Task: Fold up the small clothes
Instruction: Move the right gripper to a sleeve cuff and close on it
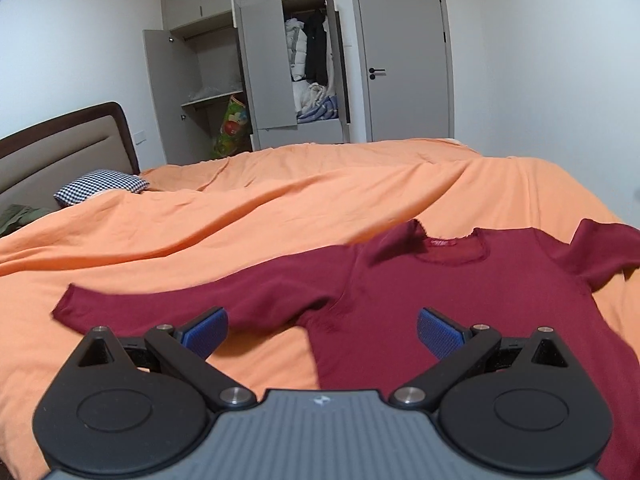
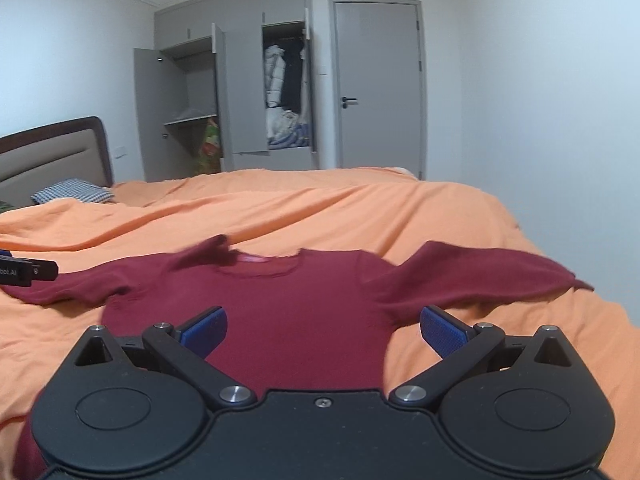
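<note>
Here the maroon shirt point(image 1: 420, 312) lies spread on the orange bedcover point(image 1: 200, 216). The left gripper point(image 1: 322, 332) and right gripper point(image 2: 322, 332) both hover spread wide, empty. Probably best: each pinches a sleeve cleanly, folding inward together.

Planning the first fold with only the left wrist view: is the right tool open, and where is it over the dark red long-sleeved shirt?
Observer: The right tool is open and empty, over the dark red long-sleeved shirt at its chest.
Operator: And the sleeve on that side?
Observer: That sleeve lies stretched out, its cuff near the edge of the orange bedspread.
Operator: Can you see my left tool?
Observer: Only a black part of it, at the frame's left edge by the other sleeve's end.
</note>
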`<state>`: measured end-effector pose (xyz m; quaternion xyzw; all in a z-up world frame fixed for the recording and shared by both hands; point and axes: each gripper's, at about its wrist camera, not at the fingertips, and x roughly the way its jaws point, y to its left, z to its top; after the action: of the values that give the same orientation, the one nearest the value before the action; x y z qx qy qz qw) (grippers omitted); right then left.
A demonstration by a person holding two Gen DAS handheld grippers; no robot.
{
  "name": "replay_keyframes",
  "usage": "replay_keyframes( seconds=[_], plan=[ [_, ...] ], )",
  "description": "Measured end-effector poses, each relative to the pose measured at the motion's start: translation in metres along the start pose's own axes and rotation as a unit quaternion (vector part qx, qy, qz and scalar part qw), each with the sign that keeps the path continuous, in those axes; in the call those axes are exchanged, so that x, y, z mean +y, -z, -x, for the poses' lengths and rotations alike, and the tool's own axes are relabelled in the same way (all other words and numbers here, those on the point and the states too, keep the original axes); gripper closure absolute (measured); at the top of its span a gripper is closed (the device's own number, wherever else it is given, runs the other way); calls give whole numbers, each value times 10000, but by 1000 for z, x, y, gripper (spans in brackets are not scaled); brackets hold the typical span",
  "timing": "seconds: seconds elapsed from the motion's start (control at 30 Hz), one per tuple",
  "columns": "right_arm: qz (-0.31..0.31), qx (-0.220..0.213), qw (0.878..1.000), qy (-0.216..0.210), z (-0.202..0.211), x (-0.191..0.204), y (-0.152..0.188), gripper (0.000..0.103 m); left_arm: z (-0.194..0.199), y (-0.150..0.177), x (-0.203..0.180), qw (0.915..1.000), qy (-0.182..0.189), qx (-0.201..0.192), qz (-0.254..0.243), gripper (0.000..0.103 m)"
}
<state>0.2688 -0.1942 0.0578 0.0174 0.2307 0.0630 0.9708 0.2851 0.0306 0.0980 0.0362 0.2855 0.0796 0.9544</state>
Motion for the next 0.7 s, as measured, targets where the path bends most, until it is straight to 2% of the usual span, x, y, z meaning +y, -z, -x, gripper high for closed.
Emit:
replay_keyframes(
  seconds=[0.17,0.53,0.7],
  plan=[
    [-175,76,9997,126,-28,-30,-9,0,-28,-15,-28,9999,115,101,-24,0],
    [-514,380,9963,581,-81,-99,-5,0,-80,-7,-97,9982,487,363,32,0],
    [-644,118,9957,650,-101,-133,5,0,-106,-2,-121,9965,638,541,92,0]
  ],
)
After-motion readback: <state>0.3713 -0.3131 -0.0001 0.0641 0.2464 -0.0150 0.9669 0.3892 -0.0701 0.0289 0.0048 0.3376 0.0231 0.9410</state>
